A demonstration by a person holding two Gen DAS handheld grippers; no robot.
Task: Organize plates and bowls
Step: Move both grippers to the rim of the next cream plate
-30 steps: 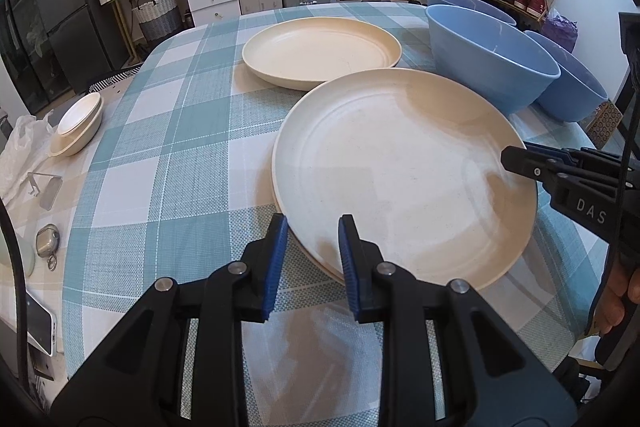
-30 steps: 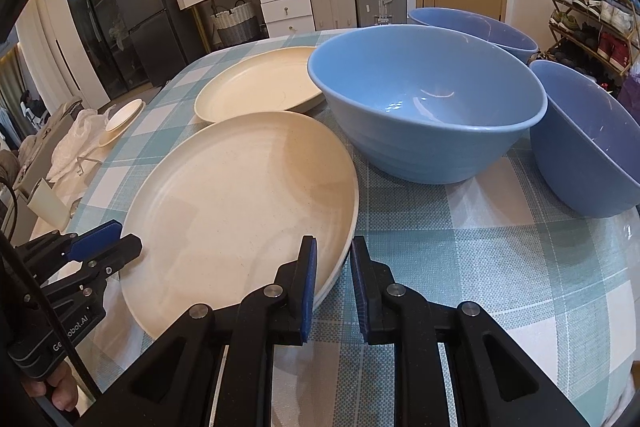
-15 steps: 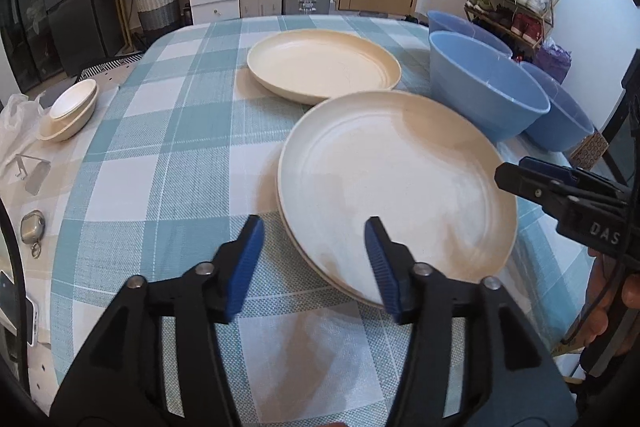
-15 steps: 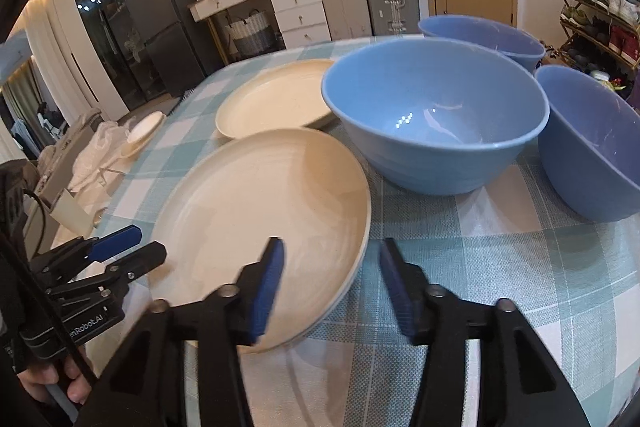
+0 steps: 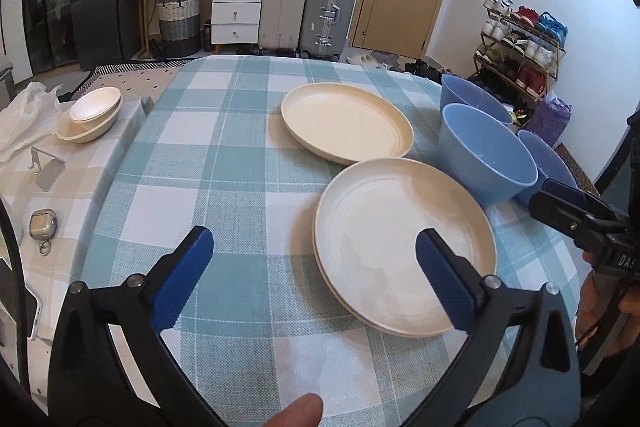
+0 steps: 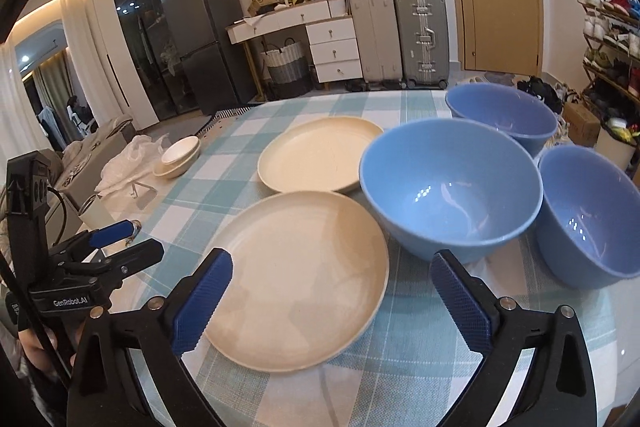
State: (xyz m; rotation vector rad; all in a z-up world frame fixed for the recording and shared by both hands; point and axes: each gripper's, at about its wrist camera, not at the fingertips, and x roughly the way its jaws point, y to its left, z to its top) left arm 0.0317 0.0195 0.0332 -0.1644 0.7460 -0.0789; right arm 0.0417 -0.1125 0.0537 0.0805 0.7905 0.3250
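Two cream plates lie on the checked tablecloth: a near plate (image 5: 404, 247) (image 6: 300, 275) and a far plate (image 5: 346, 121) (image 6: 320, 155). Three blue bowls stand to their right: a middle bowl (image 5: 486, 155) (image 6: 450, 187), a far bowl (image 5: 472, 97) (image 6: 502, 117) and a right bowl (image 5: 546, 163) (image 6: 592, 215). My left gripper (image 5: 314, 271) is open wide and empty, above the table in front of the near plate's left edge. My right gripper (image 6: 330, 299) is open wide and empty, above the near plate's right edge.
A side surface on the left holds stacked small cream bowls (image 5: 90, 113) (image 6: 178, 157), a white plastic bag (image 5: 18, 123), a phone stand (image 5: 46, 169) and an earbud case (image 5: 42, 225). Suitcases, drawers and a shoe rack stand beyond the table.
Both grippers opened from nearly shut to wide open. Both pulled back and rose away from the near plate, which stays on the table.
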